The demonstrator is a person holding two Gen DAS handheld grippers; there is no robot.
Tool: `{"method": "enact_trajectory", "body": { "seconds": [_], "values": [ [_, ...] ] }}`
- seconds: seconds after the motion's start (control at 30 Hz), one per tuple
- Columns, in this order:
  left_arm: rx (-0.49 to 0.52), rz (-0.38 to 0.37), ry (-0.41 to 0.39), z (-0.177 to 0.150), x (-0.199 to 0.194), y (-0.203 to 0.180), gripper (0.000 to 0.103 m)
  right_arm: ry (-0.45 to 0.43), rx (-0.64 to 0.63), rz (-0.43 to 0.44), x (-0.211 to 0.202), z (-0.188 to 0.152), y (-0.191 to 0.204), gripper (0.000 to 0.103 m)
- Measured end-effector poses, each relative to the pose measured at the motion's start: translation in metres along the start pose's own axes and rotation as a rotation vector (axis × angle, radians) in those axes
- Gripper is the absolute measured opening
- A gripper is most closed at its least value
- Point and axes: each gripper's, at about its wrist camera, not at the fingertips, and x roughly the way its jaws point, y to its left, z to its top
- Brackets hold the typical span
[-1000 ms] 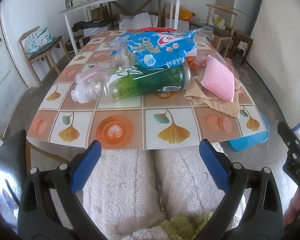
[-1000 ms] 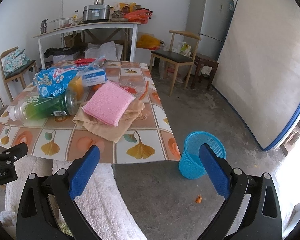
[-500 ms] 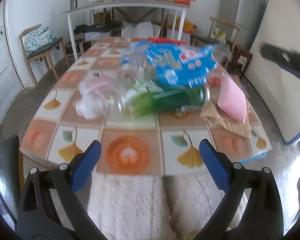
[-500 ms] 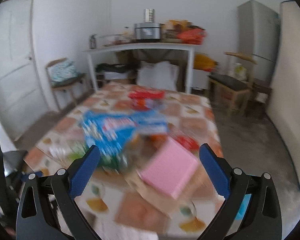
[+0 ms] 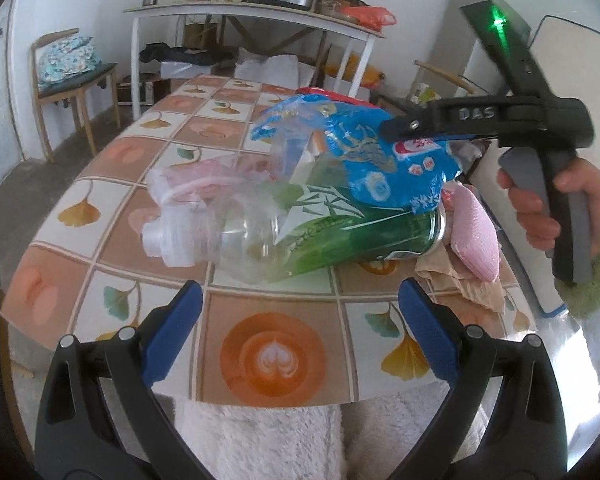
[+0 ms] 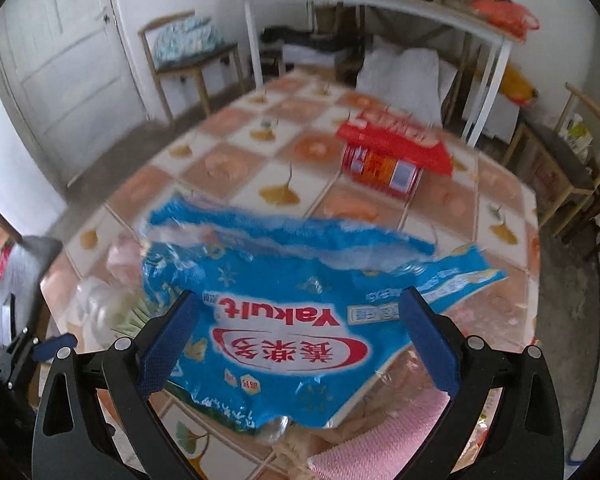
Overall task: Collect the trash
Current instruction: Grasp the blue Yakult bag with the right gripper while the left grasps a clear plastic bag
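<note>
**Both tools spread over the trash pile**

The left tool (image 5: 300, 328) hung wide apart over the near edge of the tiled table (image 5: 278, 360), gripping nothing. Just beyond it a clear plastic bottle (image 5: 296, 236) with a green label lay on its side, cap toward the left. Draped across the bottle was a blue Yakult wrapper (image 6: 300, 312), and the right tool (image 6: 300, 340) hovered right above it, its blue pads also apart, one on either side of the printed logo; whether they touched the wrapper could not be told. A pink sponge (image 5: 474, 236) rested on a tan cloth (image 5: 460, 280) beside the bottle's base. Farther back stood a red package (image 6: 392, 152).
</note>
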Motion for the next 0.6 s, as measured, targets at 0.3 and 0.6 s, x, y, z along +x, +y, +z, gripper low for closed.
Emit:
{"method": "enact_trajectory", "body": {
  "seconds": [0.3,0.6],
  "values": [
    [0.026,-0.074,-0.05,0.002,0.007,0.004,0.094,0.007,0.024,-0.022,0.002,-0.006,-0.003,0.074],
    [0.01,-0.085,-0.076,0.002,0.002,0.01,0.094,-0.057,0.092,-0.035,-0.019,-0.009,-0.016,0.022]
  ]
}}
